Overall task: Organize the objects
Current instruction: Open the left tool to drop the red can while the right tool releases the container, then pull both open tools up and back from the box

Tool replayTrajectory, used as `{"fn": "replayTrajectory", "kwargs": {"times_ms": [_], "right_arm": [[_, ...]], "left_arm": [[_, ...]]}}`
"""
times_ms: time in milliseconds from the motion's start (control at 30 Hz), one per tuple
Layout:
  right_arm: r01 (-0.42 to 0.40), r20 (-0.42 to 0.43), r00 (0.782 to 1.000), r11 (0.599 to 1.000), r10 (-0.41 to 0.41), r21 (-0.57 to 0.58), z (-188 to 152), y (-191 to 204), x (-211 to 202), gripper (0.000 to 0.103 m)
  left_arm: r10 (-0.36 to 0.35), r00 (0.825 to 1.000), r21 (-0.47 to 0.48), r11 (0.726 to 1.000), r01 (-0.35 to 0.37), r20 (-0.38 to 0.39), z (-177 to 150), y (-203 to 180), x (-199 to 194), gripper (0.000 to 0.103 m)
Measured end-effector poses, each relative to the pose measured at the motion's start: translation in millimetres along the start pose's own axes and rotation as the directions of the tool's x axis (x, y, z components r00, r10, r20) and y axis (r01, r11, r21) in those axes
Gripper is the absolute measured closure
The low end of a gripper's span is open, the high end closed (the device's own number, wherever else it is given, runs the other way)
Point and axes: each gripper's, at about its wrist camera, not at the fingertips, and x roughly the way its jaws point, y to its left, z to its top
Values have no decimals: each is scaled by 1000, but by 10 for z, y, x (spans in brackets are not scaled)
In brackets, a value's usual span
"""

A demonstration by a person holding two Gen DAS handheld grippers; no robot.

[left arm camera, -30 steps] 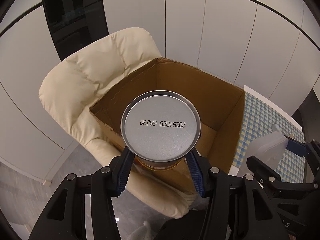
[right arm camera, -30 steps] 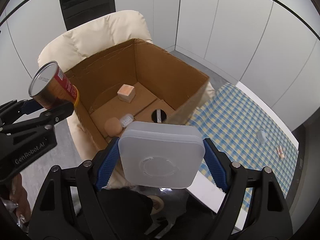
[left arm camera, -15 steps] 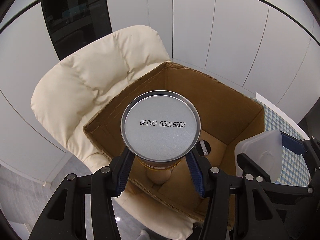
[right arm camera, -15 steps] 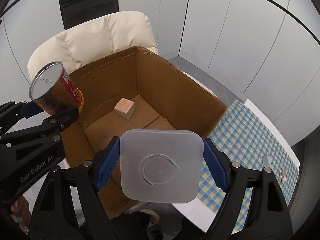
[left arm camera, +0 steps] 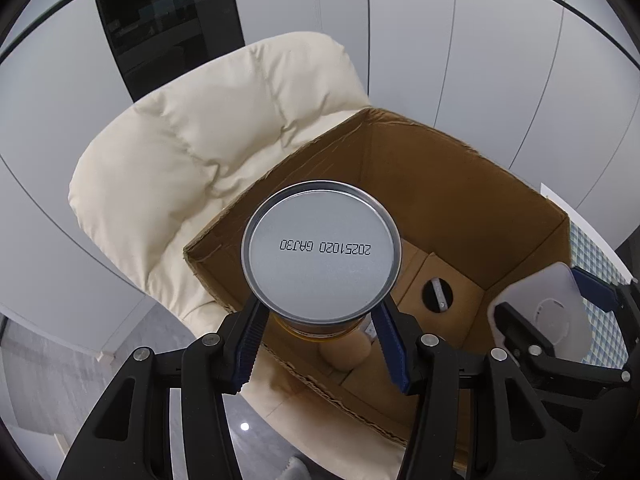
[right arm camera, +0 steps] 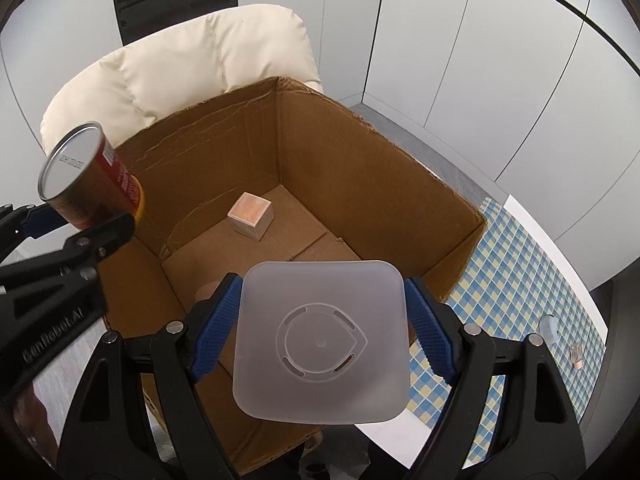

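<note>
A cream padded armchair (left arm camera: 208,152) fills the ten-to-twelve o'clock part of both wrist views, backed by pale wall panels. On its seat stands a large open brown cardboard box (right arm camera: 352,168), its rim spreading from the centre toward three o'clock. Past the box at four o'clock in the right wrist view lies a blue-and-yellow checked tablecloth (right arm camera: 516,264) with two small objects on it near the right edge, too small to identify.

The right gripper (right arm camera: 322,340) has its blue-padded jaws pinching the sides of a frosted white square plastic container (right arm camera: 320,344), which hangs over the near rim of the box at six o'clock; in the left wrist view the same container (left arm camera: 548,312) shows at four o'clock. The left gripper (left arm camera: 320,340) has its jaws pinching a cylindrical tin can with a red and yellow label and a silver end (left arm camera: 322,252), held over the box's near-left corner with a printed date code facing the camera; from the right wrist view the can (right arm camera: 92,176) tilts at nine o'clock.

Inside the box, a small pale cube with a pinkish top (right arm camera: 251,216) rests on the floor toward the far corner, at twelve o'clock of the container. A black round disc with a white strip (left arm camera: 437,295) lies on the floor at four o'clock of the can, and a tan rounded object (left arm camera: 346,354) sits just below the can at six o'clock, partly hidden.
</note>
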Motion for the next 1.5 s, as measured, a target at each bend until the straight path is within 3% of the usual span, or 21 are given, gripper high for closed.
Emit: {"fn": "replayTrajectory", "kwargs": {"times_ms": [200,267,333,400,567,733,1500], "right_arm": [[-6,-1,1000,1000,6,16,-24,-42,8,19],[-30,12,999,999,30,29,-23,-52,-15,19],[-35,-11,999,999,36,40,-19,-58,-3,2],[-19,-12,1000,999,19,42,-22,-63,-14,0],[-8,-2,1000,999,8,52,-52,-103,-58,0],[-42,16,999,995,41,87,-73,-184,-118,0],[-20,23,1000,995,18,93,-100,-250,-246,0]], "left_arm": [[-7,1000,7,1000,7,0,7,-15,8,49],[-15,1000,9,1000,15,1,10,-27,-6,34],[-25,1000,-1,1000,25,1,25,-17,-29,8],[-73,997,-17,997,74,34,15,10,-119,3],[-106,993,-41,993,108,51,-1,37,-207,2],[-91,995,-43,995,93,41,-11,43,-196,2],[-34,998,-17,999,35,51,-39,15,-304,2]]}}
